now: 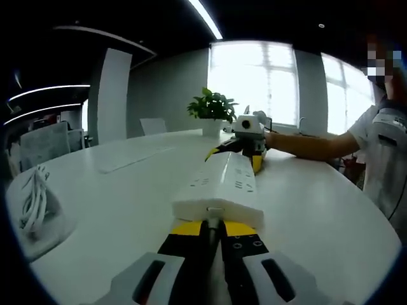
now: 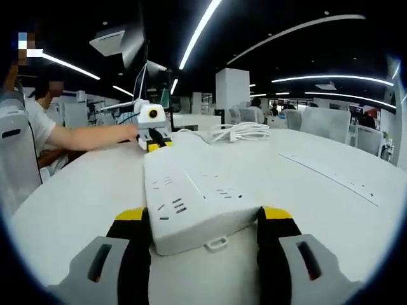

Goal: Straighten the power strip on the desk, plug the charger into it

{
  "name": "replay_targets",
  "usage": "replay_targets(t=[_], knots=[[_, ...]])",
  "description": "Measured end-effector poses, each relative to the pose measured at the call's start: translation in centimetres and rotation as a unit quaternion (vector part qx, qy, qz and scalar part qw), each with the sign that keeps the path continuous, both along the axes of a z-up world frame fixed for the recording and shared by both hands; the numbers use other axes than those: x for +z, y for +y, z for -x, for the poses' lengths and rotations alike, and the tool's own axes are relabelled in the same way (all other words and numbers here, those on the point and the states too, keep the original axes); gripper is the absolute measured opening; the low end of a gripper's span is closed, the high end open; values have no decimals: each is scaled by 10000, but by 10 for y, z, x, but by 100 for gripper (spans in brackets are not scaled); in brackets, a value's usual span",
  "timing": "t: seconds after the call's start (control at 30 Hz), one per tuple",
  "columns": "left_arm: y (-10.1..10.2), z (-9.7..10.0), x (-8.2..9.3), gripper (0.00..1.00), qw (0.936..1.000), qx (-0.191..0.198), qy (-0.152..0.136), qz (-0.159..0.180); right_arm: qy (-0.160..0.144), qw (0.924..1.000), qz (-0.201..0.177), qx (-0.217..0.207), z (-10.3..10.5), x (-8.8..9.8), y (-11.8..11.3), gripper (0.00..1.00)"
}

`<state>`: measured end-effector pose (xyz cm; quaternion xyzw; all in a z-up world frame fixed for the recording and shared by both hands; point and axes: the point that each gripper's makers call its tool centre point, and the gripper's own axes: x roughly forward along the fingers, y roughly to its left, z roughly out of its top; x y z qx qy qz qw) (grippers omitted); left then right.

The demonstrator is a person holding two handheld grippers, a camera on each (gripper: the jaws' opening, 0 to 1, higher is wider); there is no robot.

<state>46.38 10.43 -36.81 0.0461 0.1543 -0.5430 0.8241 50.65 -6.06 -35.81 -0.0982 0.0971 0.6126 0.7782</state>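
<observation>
A long white power strip (image 1: 222, 181) lies on the round white table (image 1: 127, 210), held at both ends. My left gripper (image 1: 215, 225) has its jaws closed together on the strip's near end. At the far end, the right gripper (image 1: 245, 149) straddles the strip with its yellow pads. In the right gripper view, the power strip (image 2: 191, 197) sits between my right gripper's (image 2: 203, 219) two jaws, both pressed against its sides. The left gripper (image 2: 154, 143) grips the opposite end there. A coiled white cable (image 1: 35, 197) lies on the table apart from the strip, and the same coiled cable (image 2: 245, 131) sits beyond it.
A person's arm (image 1: 305, 143) rests on the table behind the right gripper. A potted plant (image 1: 213, 108) stands at the far edge. A flat cover panel (image 2: 331, 171) is set into the tabletop. Chairs (image 2: 331, 124) ring the table (image 2: 82, 184).
</observation>
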Motion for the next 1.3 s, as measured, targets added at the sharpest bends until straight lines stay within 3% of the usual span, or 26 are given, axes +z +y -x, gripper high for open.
replay_targets(t=[0.87,1.03,1.3], knots=[[-12,-2,-1,12,10000,-41,-52,-12,-15,9996,-14,-278,5,0,-13,67],[-19,-1,0,13,9998,-47,-180,-54,-21,9993,-13,-368,9,0,-20,67],[-28,-4,0,13,9998,-131,-155,-47,-21,9989,-16,-472,14,0,-31,67]])
